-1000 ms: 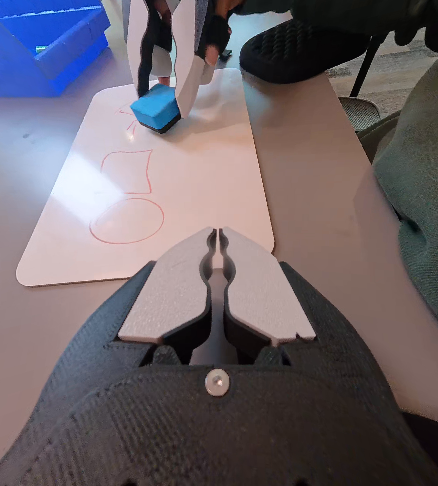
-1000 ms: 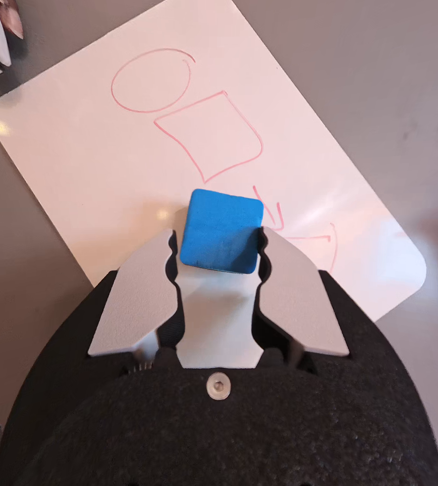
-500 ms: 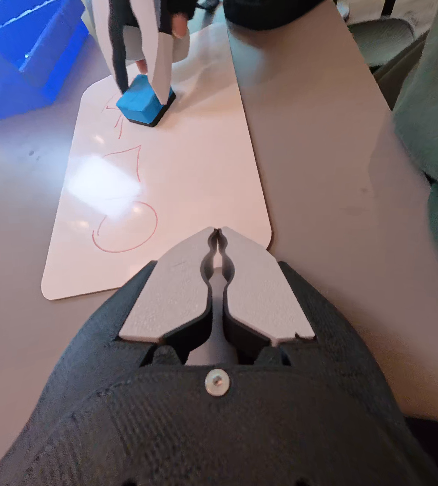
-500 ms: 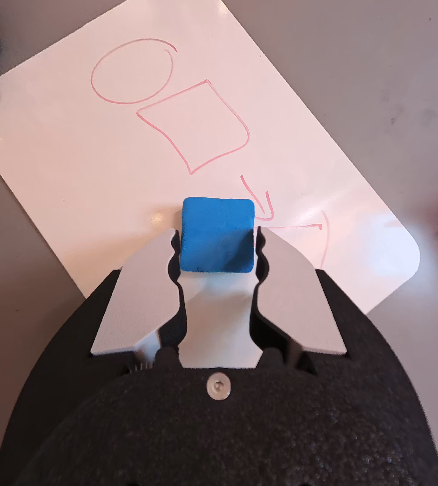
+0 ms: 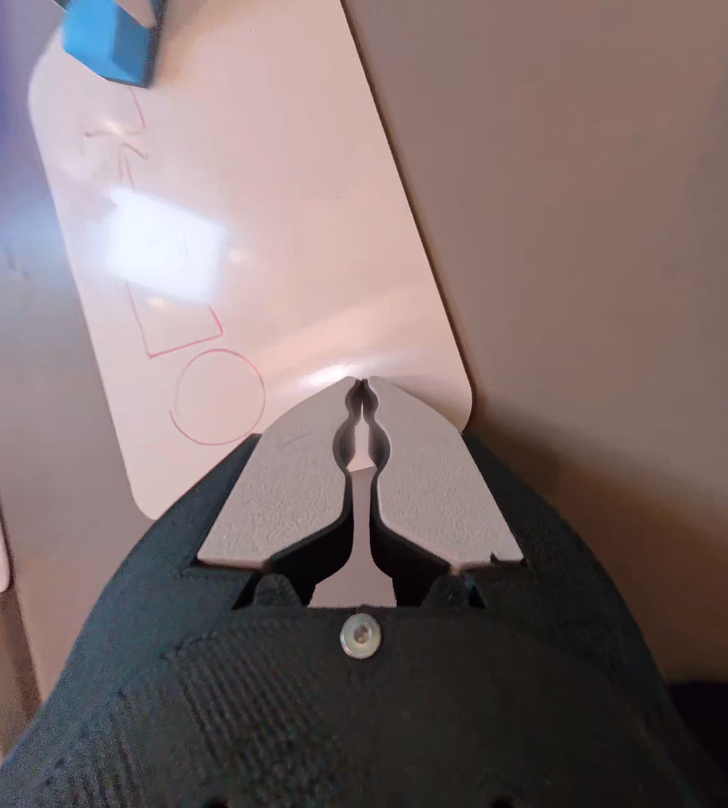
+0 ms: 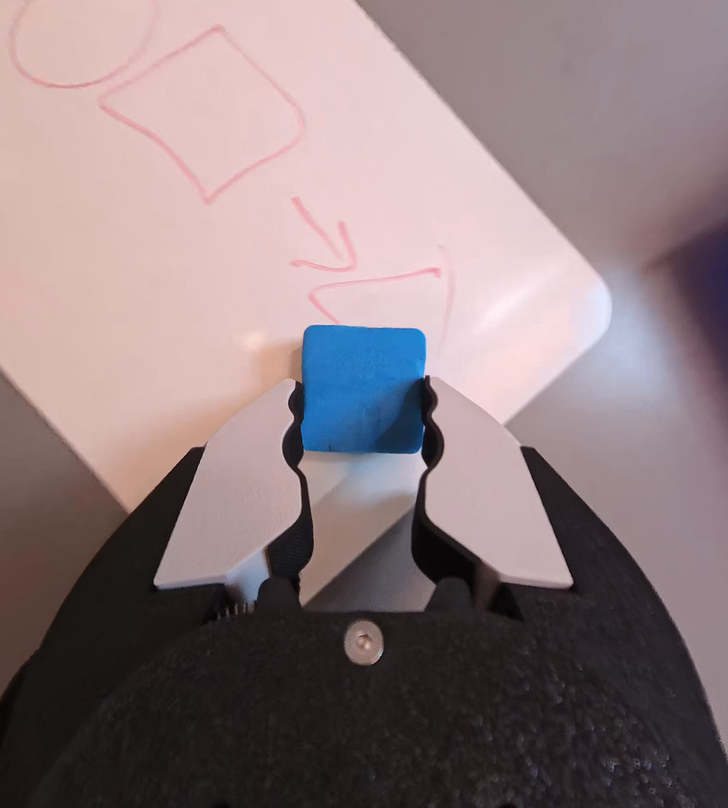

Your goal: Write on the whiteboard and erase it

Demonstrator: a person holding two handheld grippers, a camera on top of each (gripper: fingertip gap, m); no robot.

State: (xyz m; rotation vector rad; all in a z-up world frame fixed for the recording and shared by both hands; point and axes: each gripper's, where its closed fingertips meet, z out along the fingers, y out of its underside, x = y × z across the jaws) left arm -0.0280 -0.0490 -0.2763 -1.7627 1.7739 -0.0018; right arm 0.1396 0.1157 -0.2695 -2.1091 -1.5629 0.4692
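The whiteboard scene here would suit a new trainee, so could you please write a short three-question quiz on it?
1. True or false: the right gripper has both pads pressed on the blue eraser.
2. Which drawn shape lies nearest the left gripper: A) circle, B) arrow, C) square?
3. Fill in: the marks on the whiteboard are ____ in colour.

Key: 1 true; 2 A; 3 red.

Eraser (image 6: 362, 393) now gripped (nearer corner)
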